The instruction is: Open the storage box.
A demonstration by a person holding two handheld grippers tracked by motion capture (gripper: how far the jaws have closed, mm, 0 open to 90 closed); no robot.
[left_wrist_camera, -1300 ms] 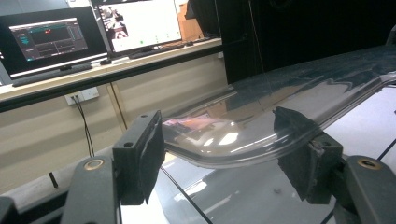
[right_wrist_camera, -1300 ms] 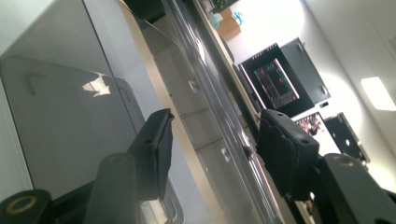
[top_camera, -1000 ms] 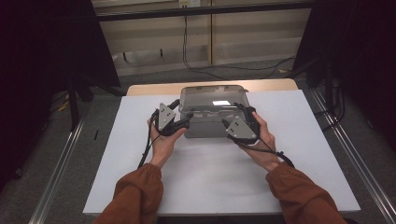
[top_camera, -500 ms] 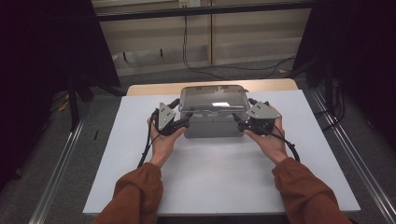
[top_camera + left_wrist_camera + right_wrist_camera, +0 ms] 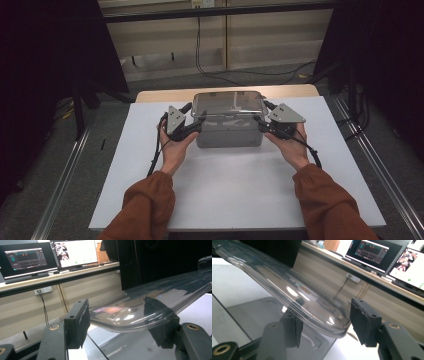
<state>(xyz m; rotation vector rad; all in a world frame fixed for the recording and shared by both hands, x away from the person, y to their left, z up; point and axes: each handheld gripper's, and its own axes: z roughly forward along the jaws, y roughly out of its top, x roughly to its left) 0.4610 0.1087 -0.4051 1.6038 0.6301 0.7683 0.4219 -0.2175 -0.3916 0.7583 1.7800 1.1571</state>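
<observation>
Since the earlier frame the right claw (image 5: 260, 121) has slid from the front of the box (image 5: 229, 131) out to its right end, its jaws closing in. Now it straddles the right rim of the clear lid (image 5: 228, 103), one pad under, one above, not visibly pressing. At centre frame the grey box sits on the white worktop (image 5: 235, 185); its contents are hidden. Left claw (image 5: 198, 123) straddles the lid's left rim, jaws closing, pads seemingly just clear.

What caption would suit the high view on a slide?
Two hand-held grippers, left and right, flank a clear-lidded grey box on a white table.
</observation>
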